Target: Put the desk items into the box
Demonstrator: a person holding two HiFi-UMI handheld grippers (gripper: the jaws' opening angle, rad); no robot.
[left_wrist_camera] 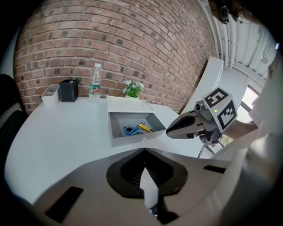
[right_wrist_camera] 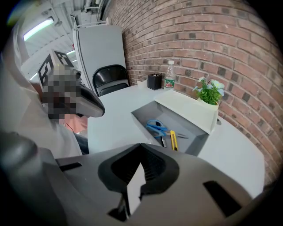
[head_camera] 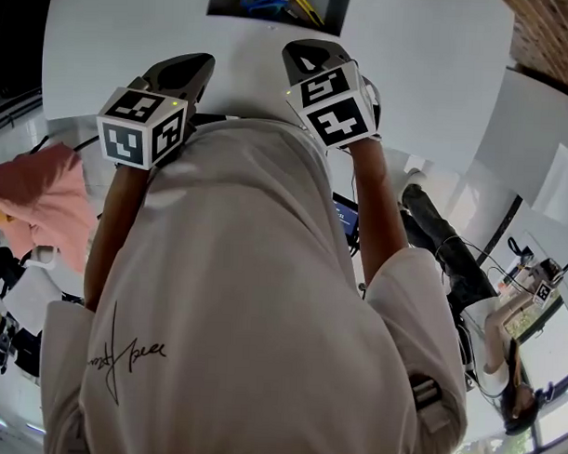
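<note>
Left gripper (left_wrist_camera: pixel 143 152): your jaws are closed together, with nothing between them.
Right gripper (right_wrist_camera: pixel 140 148): closed too, and empty.
Grey open-topped box (right_wrist_camera: pixel 148 115): ahead of both grippers, well apart from them, on the white desk (left_wrist_camera: pixel 66 132).
Contents: blue-handled scissors (right_wrist_camera: pixel 155 128) and a yellow utility knife (right_wrist_camera: pixel 174 140) lie inside, roughly parallel.
Views: the right gripper view shows the contents best. In the head view your shirt hides most of the desk.

A white table (left_wrist_camera: pixel 62 132) set against a brick wall (left_wrist_camera: pixel 132 39) carries an open grey box (left_wrist_camera: pixel 132 138). Along its far edge stand a white bin (left_wrist_camera: pixel 50 95), a black pen holder (left_wrist_camera: pixel 69 90), a water bottle (left_wrist_camera: pixel 94 81) and a small potted plant (left_wrist_camera: pixel 131 89).
</note>
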